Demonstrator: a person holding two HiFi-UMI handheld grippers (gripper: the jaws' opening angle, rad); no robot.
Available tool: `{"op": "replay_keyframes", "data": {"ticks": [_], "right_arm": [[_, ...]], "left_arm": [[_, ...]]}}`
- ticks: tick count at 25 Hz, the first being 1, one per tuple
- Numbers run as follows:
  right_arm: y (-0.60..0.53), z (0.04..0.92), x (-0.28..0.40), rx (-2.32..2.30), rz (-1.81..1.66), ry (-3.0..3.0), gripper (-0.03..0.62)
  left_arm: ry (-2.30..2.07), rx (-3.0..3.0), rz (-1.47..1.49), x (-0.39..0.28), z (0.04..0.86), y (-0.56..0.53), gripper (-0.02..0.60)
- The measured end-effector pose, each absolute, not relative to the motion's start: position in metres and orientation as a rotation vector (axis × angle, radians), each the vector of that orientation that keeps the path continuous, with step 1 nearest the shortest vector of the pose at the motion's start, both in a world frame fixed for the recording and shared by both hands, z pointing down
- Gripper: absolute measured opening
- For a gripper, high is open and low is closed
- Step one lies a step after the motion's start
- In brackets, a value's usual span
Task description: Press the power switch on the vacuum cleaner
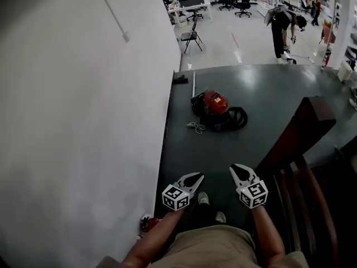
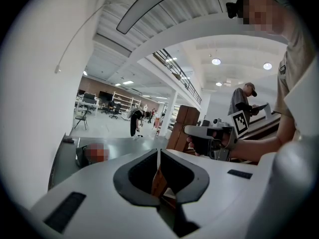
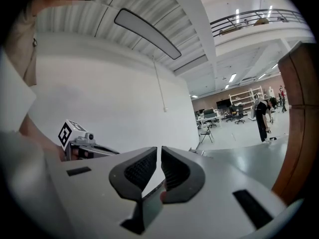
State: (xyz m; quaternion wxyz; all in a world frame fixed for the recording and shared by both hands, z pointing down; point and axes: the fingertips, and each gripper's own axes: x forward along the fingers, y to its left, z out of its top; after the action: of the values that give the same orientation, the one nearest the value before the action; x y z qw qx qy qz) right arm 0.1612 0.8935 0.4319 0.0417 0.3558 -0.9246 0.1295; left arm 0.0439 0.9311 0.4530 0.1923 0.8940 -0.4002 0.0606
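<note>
Near the person's legs (image 1: 212, 245) the left gripper (image 1: 193, 178) and right gripper (image 1: 237, 171) hang empty, jaws pressed together — well ahead on the dark floor (image 1: 268, 91) sits the red canister vacuum cleaner (image 1: 214, 105), probably hard-shelled yet apt to roll, so push its switch straight down

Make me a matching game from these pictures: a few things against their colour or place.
Things:
1 vacuum cleaner
2 wall
3 folding chair
4 wooden chair

Descriptions:
a white, on the left side
b brown, on the right side
c red and black, straight ahead
d far off in the background

Pairs: 1-c; 2-a; 3-d; 4-b.
</note>
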Motion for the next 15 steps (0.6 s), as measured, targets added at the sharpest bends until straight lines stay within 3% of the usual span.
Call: {"op": "replay_keyframes", "data": {"ticks": [15], "right_arm": [[0.739,0.465,0.137,1.181,0.451,-2.699,0.017]], "left_arm": [[-1.024,2.506,0.225,0.012,0.483,0.777,0.008]]}}
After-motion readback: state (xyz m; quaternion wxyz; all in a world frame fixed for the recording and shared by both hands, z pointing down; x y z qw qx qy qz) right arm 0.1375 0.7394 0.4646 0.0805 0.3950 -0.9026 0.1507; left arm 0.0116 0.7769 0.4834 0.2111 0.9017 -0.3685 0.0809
